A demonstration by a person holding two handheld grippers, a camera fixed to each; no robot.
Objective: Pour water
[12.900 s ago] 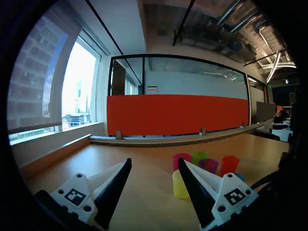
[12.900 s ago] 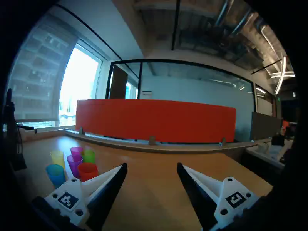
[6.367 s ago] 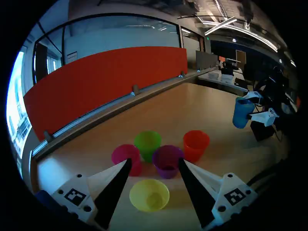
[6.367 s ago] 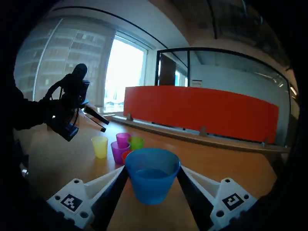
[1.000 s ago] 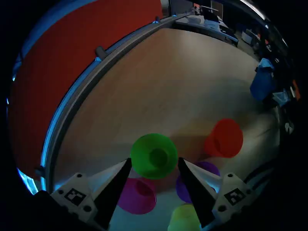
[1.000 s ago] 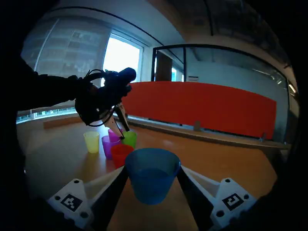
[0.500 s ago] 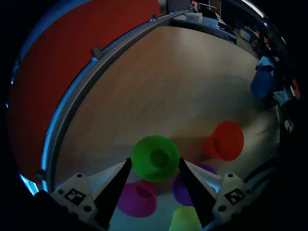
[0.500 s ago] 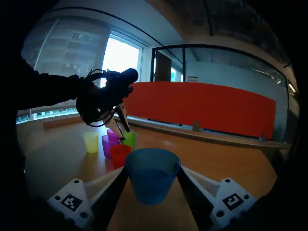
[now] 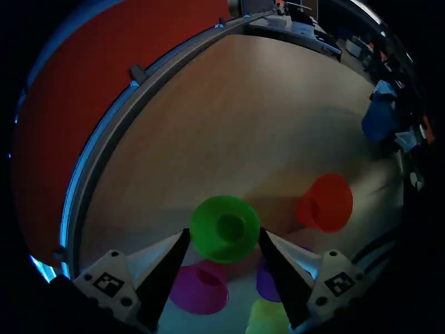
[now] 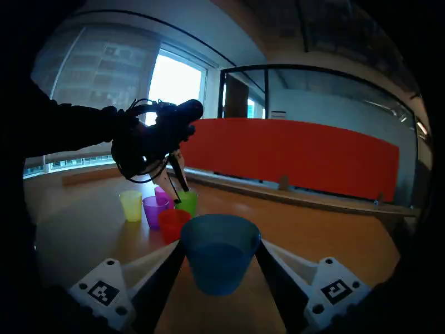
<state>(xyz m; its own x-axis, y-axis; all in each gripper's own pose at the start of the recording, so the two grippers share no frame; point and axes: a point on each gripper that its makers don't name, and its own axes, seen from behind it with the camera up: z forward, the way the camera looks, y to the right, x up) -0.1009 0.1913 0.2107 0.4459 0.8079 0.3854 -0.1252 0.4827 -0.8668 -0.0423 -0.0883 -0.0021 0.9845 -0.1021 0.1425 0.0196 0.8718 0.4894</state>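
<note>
Right gripper (image 10: 219,245) first: its two fingers are clamped on the blue cup (image 10: 219,261), one on each side, and we see the cup carried upright above the wooden table (image 10: 311,245), clear of the surface. The inside is dim, so we cannot read a water level. Over to the left gripper (image 9: 223,232), pointing steeply down: the green cup (image 9: 225,222) sits right between its fingertips, rim touching both of them. Whether the fingers actually squeeze it we cannot tell. Tucked under and around the green cup we have the magenta cup (image 9: 197,289) beneath the left finger, the purple cup (image 9: 267,281) beneath the right one, and the yellow cup (image 9: 267,320) at the bottom edge. The red cup (image 9: 325,203) stands a little apart, to the right. From the right gripper view we see a dark-gloved hand (image 10: 147,142) holding the left gripper over that cluster of cups, across the table from the blue cup. Behind it all runs the red partition (image 10: 289,156) along the desk's far edge, with a bright window (image 10: 172,94) at the left.
</note>
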